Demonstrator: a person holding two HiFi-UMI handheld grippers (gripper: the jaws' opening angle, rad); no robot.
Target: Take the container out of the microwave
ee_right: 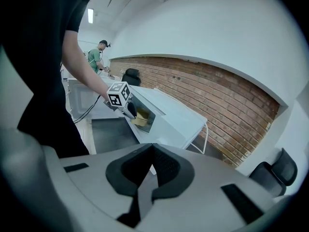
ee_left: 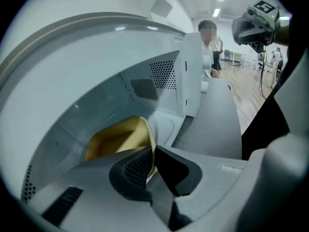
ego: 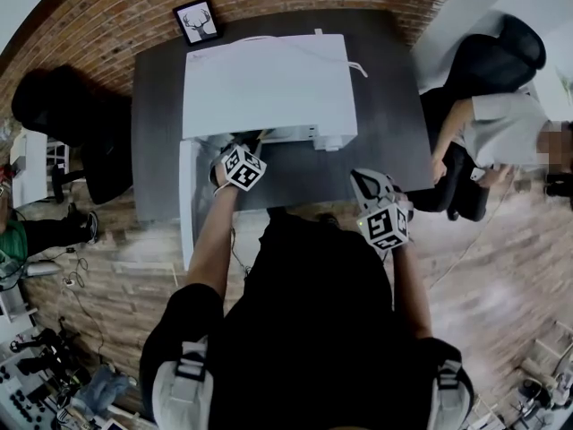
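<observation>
Pinching rim of yellow container (ee_left: 116, 140): left tool (ee_left: 153, 152), reached into white microwave (ego: 267, 83). Container w/in cavity, near front opening; can't tell if lifted. Door (ego: 185, 202) hangs open at left. Right tool (ee_right: 151, 170): jaws pressed together, nothing btwn, held in air off front edge of dark surface (ego: 154, 115), apart from microwave. Seated person (ego: 501, 133) at right.

A framed deer picture (ego: 198, 21) stands at the far left edge of a dark table (ego: 385, 106), against a brick wall (ego: 116, 16); right of the table, a person (ego: 497, 128) sits near a black office chair (ego: 492, 56); wooden floor (ego: 483, 267) lies below.
</observation>
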